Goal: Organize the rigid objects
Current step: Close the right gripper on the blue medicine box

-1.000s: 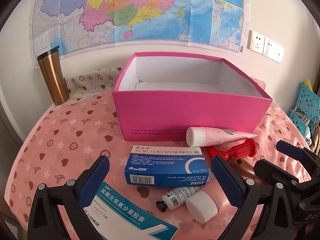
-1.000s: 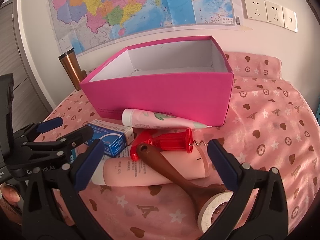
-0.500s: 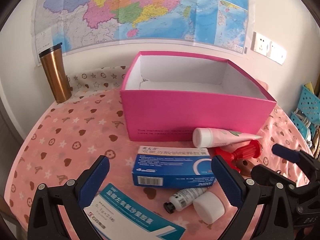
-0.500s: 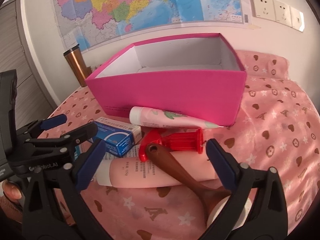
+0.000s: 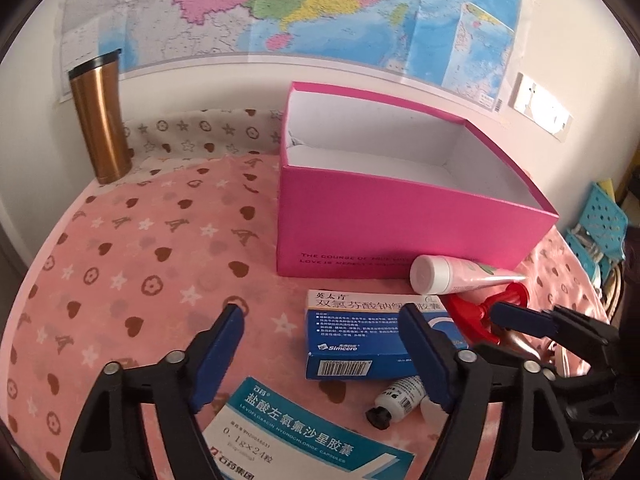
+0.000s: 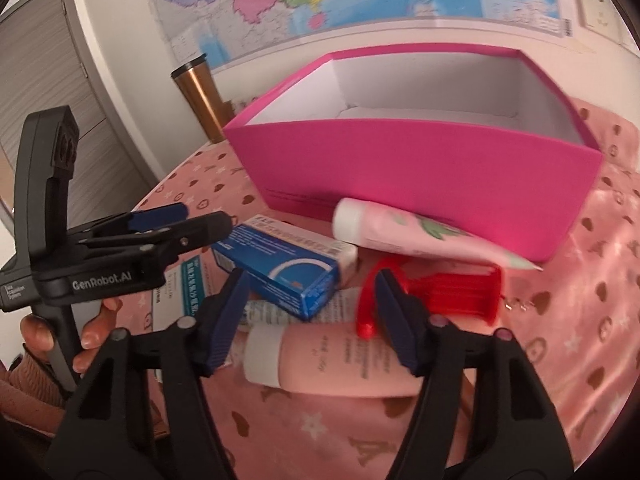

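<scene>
Two claws, both closing on nothing: your left claw [image 5: 320,344] hovers beside the blue medicine box [image 5: 372,336], your right claw [image 6: 312,308] over the pink tube [image 6: 340,364]; beyond, the pink box [image 6: 420,172] stands open to receive them.

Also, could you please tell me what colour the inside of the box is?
White inside the box, with bright pink outer walls; the right wrist view shows it best.

Two close wrist views angled down, both sharing the pink box [image 5: 400,224] [image 6: 420,168], left view from its left
</scene>
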The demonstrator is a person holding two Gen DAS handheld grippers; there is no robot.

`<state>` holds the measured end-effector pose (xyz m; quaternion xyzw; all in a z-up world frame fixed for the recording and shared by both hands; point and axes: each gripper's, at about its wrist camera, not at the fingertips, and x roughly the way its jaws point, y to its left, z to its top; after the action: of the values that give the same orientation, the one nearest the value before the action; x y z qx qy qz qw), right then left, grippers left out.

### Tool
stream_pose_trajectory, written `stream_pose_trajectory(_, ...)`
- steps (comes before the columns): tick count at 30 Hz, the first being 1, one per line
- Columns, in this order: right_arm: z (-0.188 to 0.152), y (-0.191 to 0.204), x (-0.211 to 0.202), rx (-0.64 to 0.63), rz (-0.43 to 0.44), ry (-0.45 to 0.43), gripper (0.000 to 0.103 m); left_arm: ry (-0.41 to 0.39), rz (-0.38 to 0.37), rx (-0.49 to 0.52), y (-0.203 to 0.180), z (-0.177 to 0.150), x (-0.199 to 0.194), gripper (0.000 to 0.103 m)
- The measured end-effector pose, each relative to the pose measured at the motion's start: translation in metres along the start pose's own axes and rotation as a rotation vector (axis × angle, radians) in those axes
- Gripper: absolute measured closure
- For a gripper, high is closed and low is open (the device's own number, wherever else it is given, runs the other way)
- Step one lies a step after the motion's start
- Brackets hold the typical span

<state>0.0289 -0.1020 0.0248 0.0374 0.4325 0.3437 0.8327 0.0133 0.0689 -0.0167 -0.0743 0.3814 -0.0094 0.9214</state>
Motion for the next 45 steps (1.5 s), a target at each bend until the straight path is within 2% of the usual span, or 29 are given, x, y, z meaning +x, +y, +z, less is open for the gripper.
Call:
stream_pose_trajectory(2, 0.003, 0.001, 0.006, 0.0, 0.006, 0.014, 0.049, 0.009, 0.002, 0.005, 0.0, 0.0, 0.003, 0.032)
stream_pose_trajectory(7, 0.009, 0.004, 0.02, -0.003, 0.016, 0.072, 0.049, 0.064, -0.036, 0.028, 0.0, 0.001, 0.015, 0.039)
stream_pose_trajectory(11, 0.012, 0.001, 0.031, 0.027, 0.038, 0.133, 0.049, 0.098, -0.087, 0.045, -0.001, 0.0, 0.019, 0.041)
stream_pose_trajectory(14, 0.014, 0.0, 0.033, 0.026, 0.044, 0.141, 0.048, 0.122, -0.127, 0.059, -0.002, 0.0, 0.021, 0.049)
stream_pose_trajectory(19, 0.016, -0.002, 0.034, 0.051, 0.04, 0.152, 0.048, 0.146, -0.162, 0.061, 0.002, 0.001, 0.022, 0.049)
stream_pose_trajectory(25, 0.019, 0.002, 0.037, 0.057, 0.038, 0.184, 0.043, 0.189, -0.2, 0.045, 0.008, 0.005, 0.027, 0.049)
stream_pose_trajectory(30, 0.02, 0.005, 0.037, 0.058, 0.043, 0.162, 0.042, 0.202, -0.202, 0.03, 0.008, 0.005, 0.026, 0.048)
stream_pose_trajectory(39, 0.019, 0.019, 0.015, 0.015, 0.051, 0.085, 0.043, 0.165, -0.216, 0.002, 0.007, 0.0, 0.009, 0.047)
stream_pose_trajectory(45, 0.02, 0.025, -0.004, -0.014, 0.051, 0.047, 0.042, 0.147, -0.222, 0.024, 0.0, -0.004, -0.004, 0.046)
